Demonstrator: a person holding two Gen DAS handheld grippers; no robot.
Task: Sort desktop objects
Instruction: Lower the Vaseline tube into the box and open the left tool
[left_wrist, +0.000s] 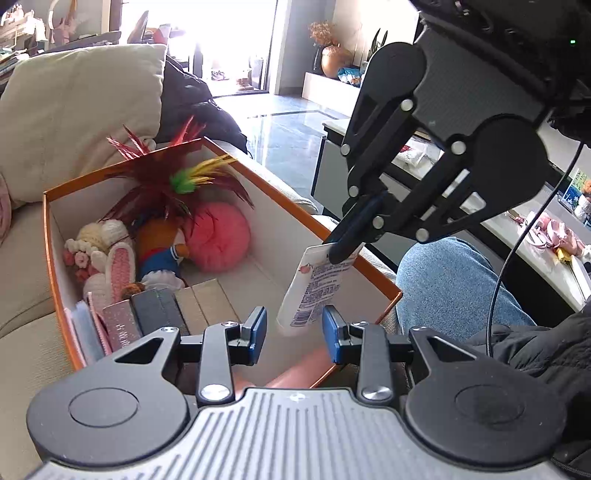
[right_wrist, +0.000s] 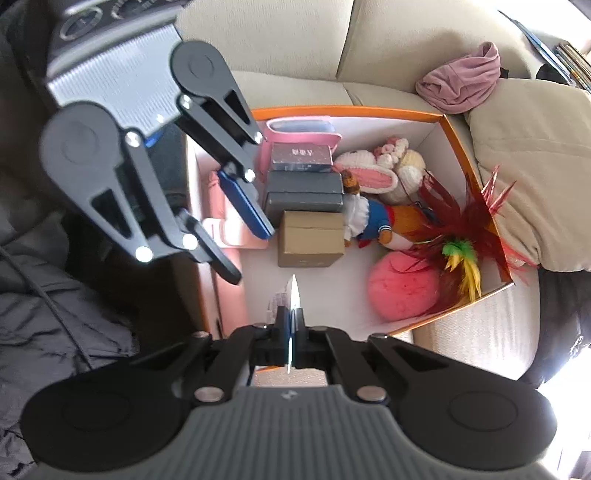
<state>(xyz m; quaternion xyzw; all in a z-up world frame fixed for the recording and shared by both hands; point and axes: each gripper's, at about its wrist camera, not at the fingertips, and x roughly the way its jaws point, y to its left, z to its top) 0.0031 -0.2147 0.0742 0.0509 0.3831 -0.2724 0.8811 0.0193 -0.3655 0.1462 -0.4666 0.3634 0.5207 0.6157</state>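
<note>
Tube (left_wrist: 314, 288), white and flat, hangs crimped end up from the right gripper (left_wrist: 345, 247), whose jaws are clenched on that end; it sits over the near right part of the orange-rimmed box (left_wrist: 295, 206). In the right wrist view the tube (right_wrist: 293, 295) shows edge-on between the blue pads. Left gripper (left_wrist: 294, 334): jaws released, one pad on each side of the tube's lower end, not seen touching. Box rests on a beige sofa (left_wrist: 33, 295). Inside: pink pompom (left_wrist: 218, 238), feather toy (left_wrist: 184, 184), crocheted rabbit (left_wrist: 110, 254), sailor doll (left_wrist: 162, 251), brown carton (right_wrist: 312, 240), two grey cases (right_wrist: 304, 192), dark box with unreadable print (right_wrist: 301, 157). Tube label: blue text and barcode, too small to read. Purple cloth (right_wrist: 461, 83) lies on the sofa behind.
</note>
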